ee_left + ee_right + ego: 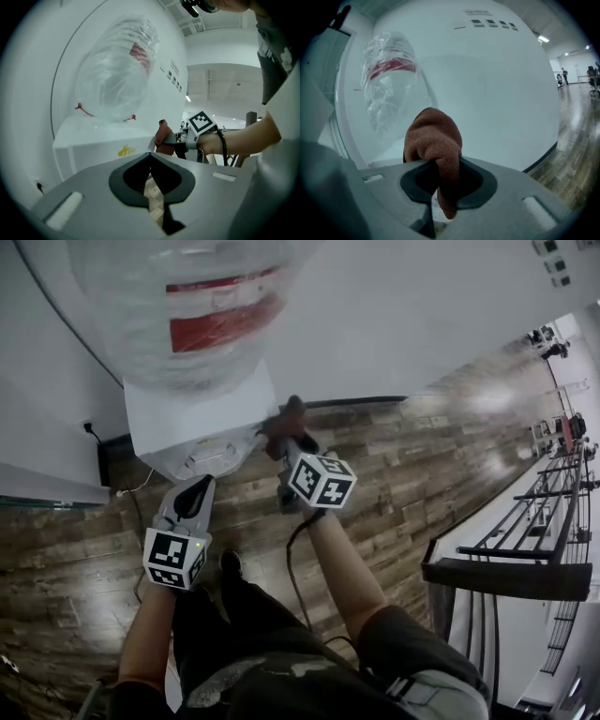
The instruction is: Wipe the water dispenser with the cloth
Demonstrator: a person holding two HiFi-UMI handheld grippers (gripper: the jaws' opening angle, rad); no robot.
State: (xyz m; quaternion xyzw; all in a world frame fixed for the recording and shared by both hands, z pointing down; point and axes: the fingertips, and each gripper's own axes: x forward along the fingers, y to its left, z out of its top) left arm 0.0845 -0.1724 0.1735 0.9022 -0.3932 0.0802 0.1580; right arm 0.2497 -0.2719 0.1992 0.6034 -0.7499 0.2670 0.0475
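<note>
Your left gripper (199,487) hangs just in front of the water dispenser (192,413). Its jaws are pressed together with nothing between them, and only the wooden floor (422,474) shows through the gap behind. Past it stands the dispenser's white body, topped by a clear bottle (187,306) with a red label. Further right, your right gripper (279,439) is clamped on the brown cloth (289,414), with the fabric bunched above the jaws and a tail hanging down between them. The cloth sits right at the dispenser's right edge, by the upper part of the white body
</note>
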